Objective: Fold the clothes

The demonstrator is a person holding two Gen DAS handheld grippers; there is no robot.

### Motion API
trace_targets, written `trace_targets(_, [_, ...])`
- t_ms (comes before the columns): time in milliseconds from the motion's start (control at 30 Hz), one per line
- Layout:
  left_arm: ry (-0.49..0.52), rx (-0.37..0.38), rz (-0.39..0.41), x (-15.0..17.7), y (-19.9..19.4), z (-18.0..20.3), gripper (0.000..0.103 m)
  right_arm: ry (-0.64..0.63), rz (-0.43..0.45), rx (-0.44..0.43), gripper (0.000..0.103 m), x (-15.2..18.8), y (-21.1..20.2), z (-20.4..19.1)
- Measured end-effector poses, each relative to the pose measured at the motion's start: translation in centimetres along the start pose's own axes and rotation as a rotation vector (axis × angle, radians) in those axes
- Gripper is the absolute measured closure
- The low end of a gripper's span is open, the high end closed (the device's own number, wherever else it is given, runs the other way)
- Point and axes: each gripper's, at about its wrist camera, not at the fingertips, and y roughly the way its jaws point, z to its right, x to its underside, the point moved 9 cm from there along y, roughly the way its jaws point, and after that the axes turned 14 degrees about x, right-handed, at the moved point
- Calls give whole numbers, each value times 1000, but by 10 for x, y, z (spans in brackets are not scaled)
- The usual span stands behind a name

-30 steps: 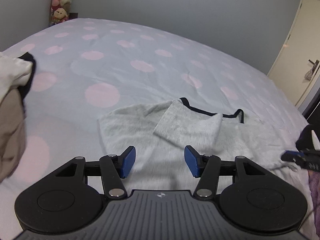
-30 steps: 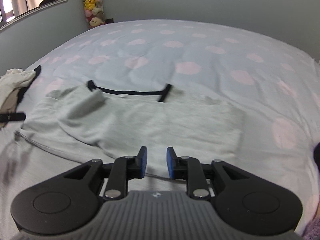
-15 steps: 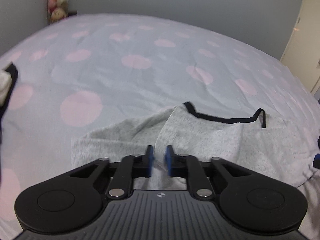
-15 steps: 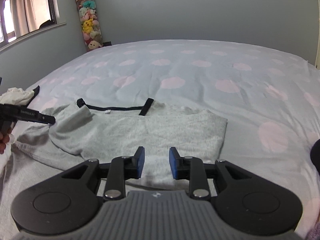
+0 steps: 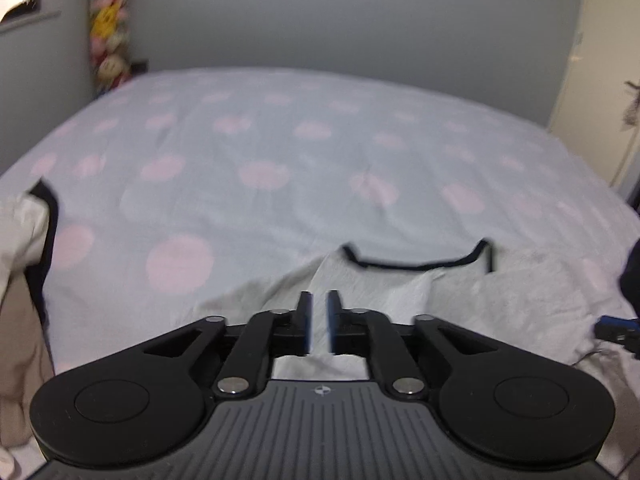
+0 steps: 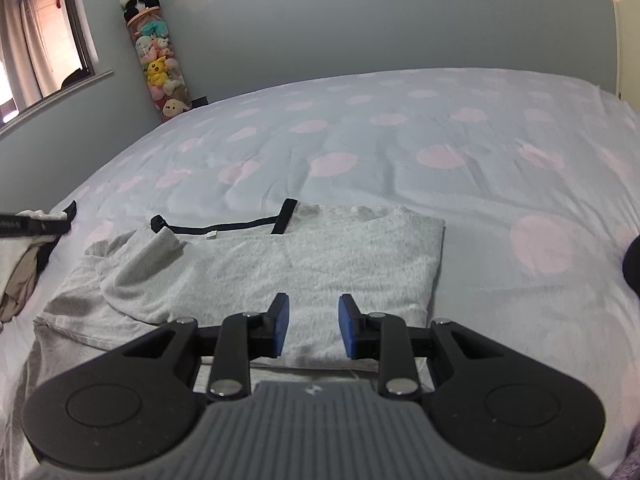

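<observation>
Grey knit shirt (image 6: 304, 264) lies on the spotted bed (image 6: 400, 140), long axis crosswise, black-trimmed neckline pointing away. The left claw (image 5: 318, 322) is narrow, jaws opening, shirt fabric between them; the right claw (image 6: 313, 326) hovers moderately parted, gripping nothing.

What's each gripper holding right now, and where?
Right gripper: nothing, open above the grey shirt. Left gripper: jaws opening, shirt fabric between them; grip unclear.

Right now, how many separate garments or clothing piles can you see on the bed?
2. The grey shirt with black neck trim lies spread mid-bed before both grippers. A cream, tan and black clothes pile sits at the left edge; how many pieces it holds cannot be told.
</observation>
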Motion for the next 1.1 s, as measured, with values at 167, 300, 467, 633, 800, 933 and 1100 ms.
trace_targets(167, [3, -57, -54, 16, 28, -12, 60, -7, -19, -11, 65, 2, 1, -2])
trace_targets(300, [-22, -87, -80, 25, 49, -22, 56, -24, -63, 11, 58, 6, 9, -2])
trace_targets(467, [28, -76, -48, 24, 53, -14, 89, -27, -106, 29, 54, 14, 18, -1])
trace_targets(633, [61, -42, 30, 11, 29, 1, 101, -19, -115, 24, 53, 16, 19, -3])
trace_targets(800, [75, -24, 112, 0, -13, 15, 101, -17, -110, 14, 53, 17, 17, -6])
trace_targets(933, [57, -71, 97, 13, -30, 6, 103, -7, -109, 8, 53, 16, 16, -6])
trace_targets(1100, [2, -84, -15, 53, -11, -17, 102, -4, -117, 8, 53, 18, 17, -6])
